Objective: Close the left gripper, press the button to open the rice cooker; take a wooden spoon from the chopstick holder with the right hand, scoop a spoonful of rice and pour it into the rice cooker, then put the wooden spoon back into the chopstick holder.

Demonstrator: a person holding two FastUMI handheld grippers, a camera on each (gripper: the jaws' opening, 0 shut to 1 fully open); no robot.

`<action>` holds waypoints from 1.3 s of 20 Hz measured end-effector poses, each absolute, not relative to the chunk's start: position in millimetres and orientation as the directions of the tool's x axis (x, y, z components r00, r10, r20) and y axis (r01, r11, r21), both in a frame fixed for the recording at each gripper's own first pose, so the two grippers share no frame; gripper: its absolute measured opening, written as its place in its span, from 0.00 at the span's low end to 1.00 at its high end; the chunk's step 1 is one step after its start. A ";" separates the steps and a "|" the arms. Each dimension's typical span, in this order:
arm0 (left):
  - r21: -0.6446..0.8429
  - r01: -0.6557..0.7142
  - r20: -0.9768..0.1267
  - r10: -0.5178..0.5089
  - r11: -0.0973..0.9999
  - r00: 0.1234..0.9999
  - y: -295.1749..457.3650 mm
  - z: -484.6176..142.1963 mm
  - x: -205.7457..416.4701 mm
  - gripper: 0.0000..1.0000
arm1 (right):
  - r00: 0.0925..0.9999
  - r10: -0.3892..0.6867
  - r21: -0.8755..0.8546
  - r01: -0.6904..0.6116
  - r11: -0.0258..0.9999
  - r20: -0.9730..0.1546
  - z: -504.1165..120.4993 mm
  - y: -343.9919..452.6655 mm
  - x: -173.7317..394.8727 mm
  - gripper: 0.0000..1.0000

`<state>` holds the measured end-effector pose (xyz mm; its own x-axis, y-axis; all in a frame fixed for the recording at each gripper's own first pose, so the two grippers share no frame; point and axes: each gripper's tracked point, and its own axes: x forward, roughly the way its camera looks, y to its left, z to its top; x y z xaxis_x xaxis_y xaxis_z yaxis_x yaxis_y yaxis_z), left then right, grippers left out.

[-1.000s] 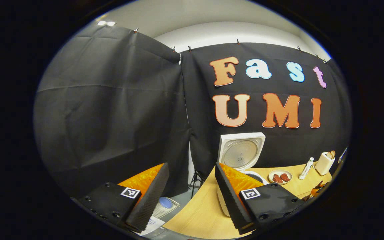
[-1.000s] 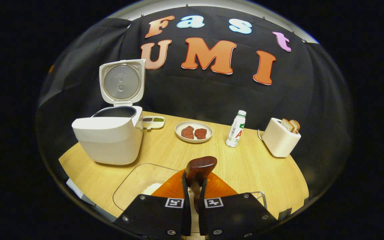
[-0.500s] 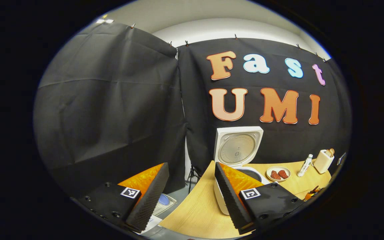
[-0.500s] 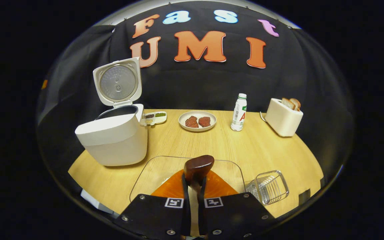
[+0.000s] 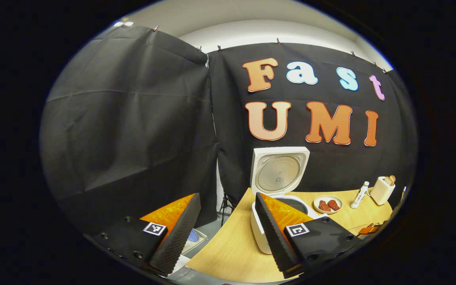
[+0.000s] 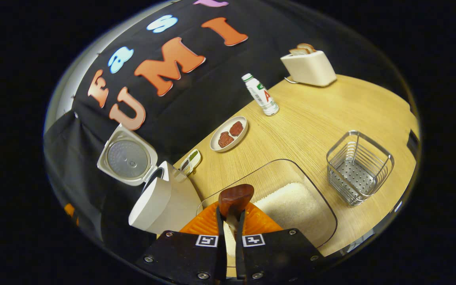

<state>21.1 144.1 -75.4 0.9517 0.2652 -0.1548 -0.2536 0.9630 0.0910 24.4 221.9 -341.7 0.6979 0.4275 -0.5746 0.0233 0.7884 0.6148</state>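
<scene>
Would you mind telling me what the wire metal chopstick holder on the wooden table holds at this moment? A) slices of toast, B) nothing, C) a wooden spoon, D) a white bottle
B: in the right gripper view the wire metal chopstick holder stands empty, while the dark wooden spoon is clamped in the right tongs above the clear glass dish of white rice.

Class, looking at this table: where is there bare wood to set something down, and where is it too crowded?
Bare table lies between the plate of meat, the bottle, the wire holder and the glass rice dish, and again between the toaster and the holder. It is crowded by the open rice cooker, where the seasoning dish and rice dish sit close.
</scene>
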 end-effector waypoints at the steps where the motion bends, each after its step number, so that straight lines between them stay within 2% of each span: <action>1: 0.087 -0.250 -0.157 0.261 0.964 0.953 142.2 -76.3 23.2 0.94 | 0.693 0.430 0.643 0.062 0.764 -0.578 -345.9 218.3 27.7 0.08; 3: 0.080 -0.241 -0.163 0.251 0.967 0.954 137.5 -78.2 24.8 0.94 | 0.679 0.437 0.684 0.131 0.718 -0.589 -352.5 216.4 27.5 0.08; 4: 0.078 -0.237 -0.164 0.247 0.968 0.955 136.3 -78.4 25.9 0.99 | 0.676 0.443 0.697 0.147 0.702 -0.589 -352.6 216.6 25.8 0.08; 11: 0.066 -0.226 -0.154 0.234 0.972 0.960 129.5 -74.0 28.7 0.94 | 0.682 0.475 0.783 0.239 0.574 -0.556 -343.6 194.1 30.7 0.08; 21: 0.063 -0.195 -0.124 0.202 0.979 0.971 114.7 -68.9 32.2 0.94 | 0.709 0.468 0.822 0.289 0.491 -0.528 -293.9 156.4 36.9 0.08; 24: 0.050 -0.192 -0.130 0.197 0.980 0.972 115.8 -71.6 33.0 0.94 | 0.715 0.471 0.823 0.263 0.504 -0.517 -275.0 159.6 41.5 0.08; 25: 0.042 -0.191 -0.131 0.195 0.981 0.972 116.3 -73.4 33.5 0.90 | 0.717 0.473 0.824 0.254 0.507 -0.512 -268.4 160.9 43.6 0.08; 26: 0.036 -0.192 -0.133 0.195 0.981 0.972 117.5 -74.0 33.5 0.94 | 0.723 0.473 0.828 0.248 0.502 -0.503 -260.9 163.0 46.4 0.08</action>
<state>33.5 117.5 -74.0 0.9718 0.1949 -0.1327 -0.1918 0.9808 0.0358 46.4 163.0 -260.9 0.7233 0.4727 -0.5033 0.2480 0.5024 0.8283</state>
